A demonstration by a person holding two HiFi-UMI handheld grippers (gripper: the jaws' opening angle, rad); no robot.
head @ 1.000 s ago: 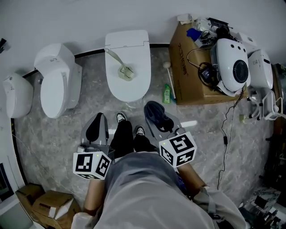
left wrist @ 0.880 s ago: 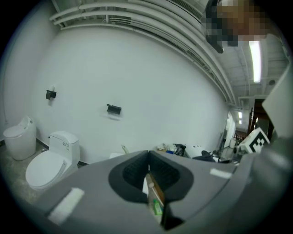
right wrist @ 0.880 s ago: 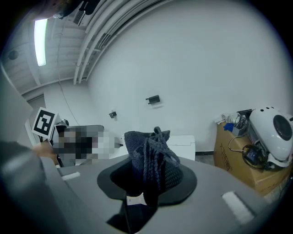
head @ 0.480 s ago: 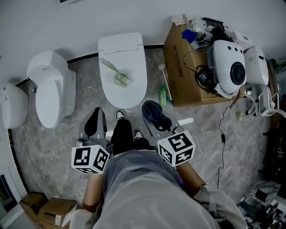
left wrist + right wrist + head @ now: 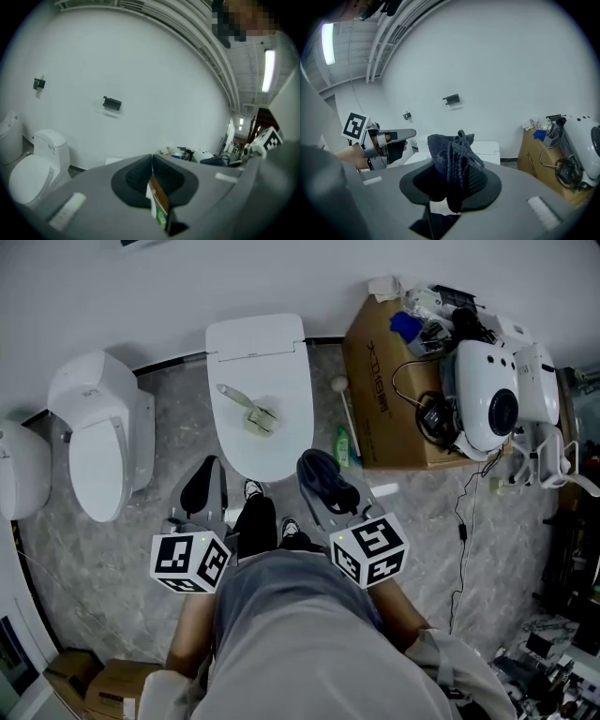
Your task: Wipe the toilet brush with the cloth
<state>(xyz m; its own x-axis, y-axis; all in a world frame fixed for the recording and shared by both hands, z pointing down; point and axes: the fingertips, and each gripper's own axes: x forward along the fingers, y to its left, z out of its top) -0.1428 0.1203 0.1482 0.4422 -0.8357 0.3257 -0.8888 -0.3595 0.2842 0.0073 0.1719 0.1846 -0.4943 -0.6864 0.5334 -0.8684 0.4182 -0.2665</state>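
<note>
Two grippers: the right gripper [image 5: 451,180] clamps the soft dark knitted cloth [image 5: 454,157]; the left gripper [image 5: 151,161], closed and empty, probably best takes the light, stiff pale-green plastic toilet brush [image 5: 246,409] by its handle.

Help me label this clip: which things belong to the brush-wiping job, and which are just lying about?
Job: brush, lying on the toilet lid; cloth, held in the right gripper.
Lying about: box with gear on top, green bottle, second toilet.

Left claw [image 5: 208,471] closed (right claw [image 5: 319,474] clamped)
</note>
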